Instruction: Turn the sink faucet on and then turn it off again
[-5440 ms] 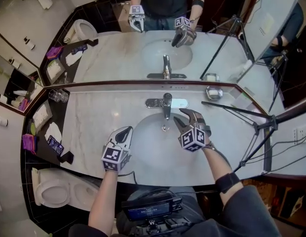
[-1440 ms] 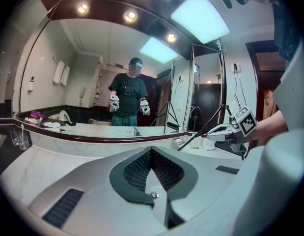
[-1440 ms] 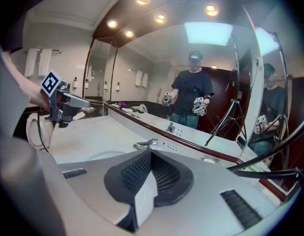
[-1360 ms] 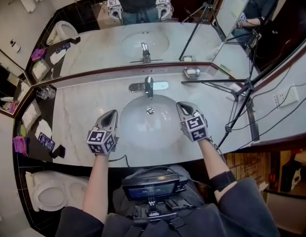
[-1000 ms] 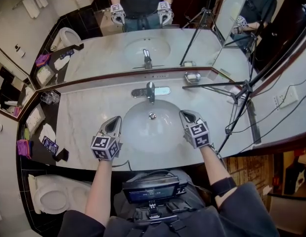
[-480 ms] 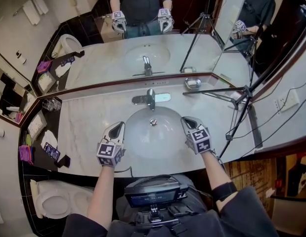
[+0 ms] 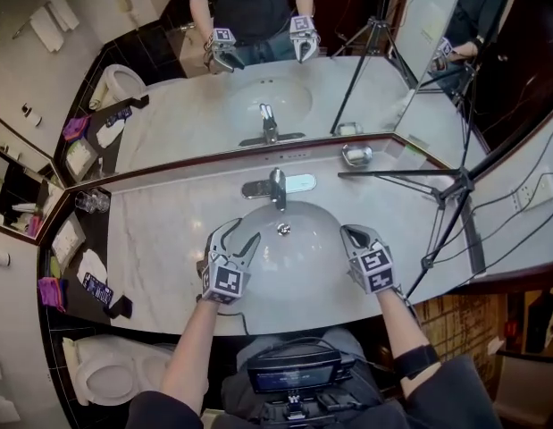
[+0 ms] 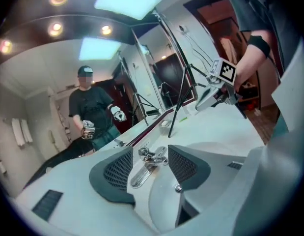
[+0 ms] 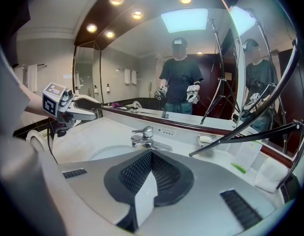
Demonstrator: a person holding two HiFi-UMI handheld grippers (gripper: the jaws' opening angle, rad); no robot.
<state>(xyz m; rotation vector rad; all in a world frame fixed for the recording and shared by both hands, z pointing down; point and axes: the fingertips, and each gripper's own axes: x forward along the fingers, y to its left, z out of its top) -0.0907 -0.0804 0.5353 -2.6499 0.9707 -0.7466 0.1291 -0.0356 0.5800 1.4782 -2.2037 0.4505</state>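
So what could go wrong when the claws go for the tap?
The left claw has just been opening, empty and apart from the faucet; it might slip off the smooth handle or shove it too far, splashing water. The shut right claw is near the tripod and could bump it.

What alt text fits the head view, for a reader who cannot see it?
Seen from above, a person holds two tools at a white sink, short of the chrome faucet. The left tool has just been opening its jaws, with nothing between them; the right tool is shut and empty. The mirror behind reflects the scene.
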